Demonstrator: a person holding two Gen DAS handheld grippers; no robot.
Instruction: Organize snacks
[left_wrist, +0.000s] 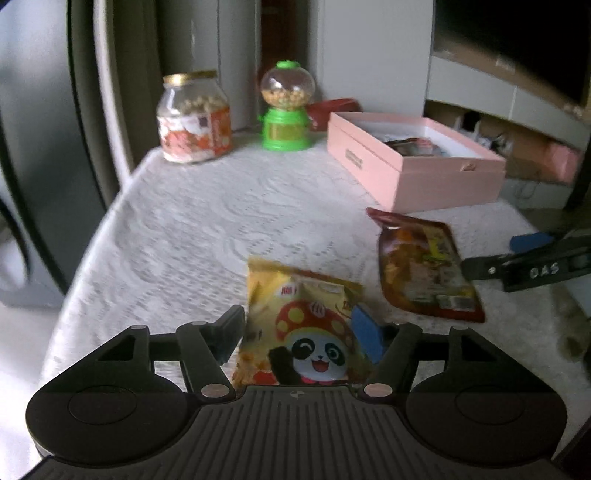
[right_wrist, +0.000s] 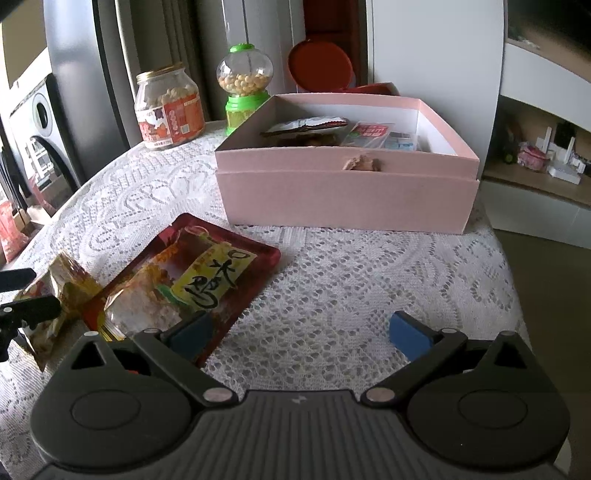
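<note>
A white lace tablecloth (right_wrist: 369, 280) with a woven floral pattern covers the desk, which has a rounded far corner. Behind it stand grey-beige curtains (right_wrist: 173, 40) in long folds and a pale wall panel (right_wrist: 436, 48), with a narrow dark reddish-brown strip (right_wrist: 328, 18) between them. To the left, a grey appliance with a round door (right_wrist: 42, 110) stands by a dark upright frame (right_wrist: 74, 92). To the right, a white shelf unit (right_wrist: 535, 155) holds small, cluttered items on a wooden shelf; above it is a large dark screen-like surface (left_wrist: 517, 44). The floor (right_wrist: 554, 295) on the right is brownish. Soft daylight falls across the cloth.
</note>
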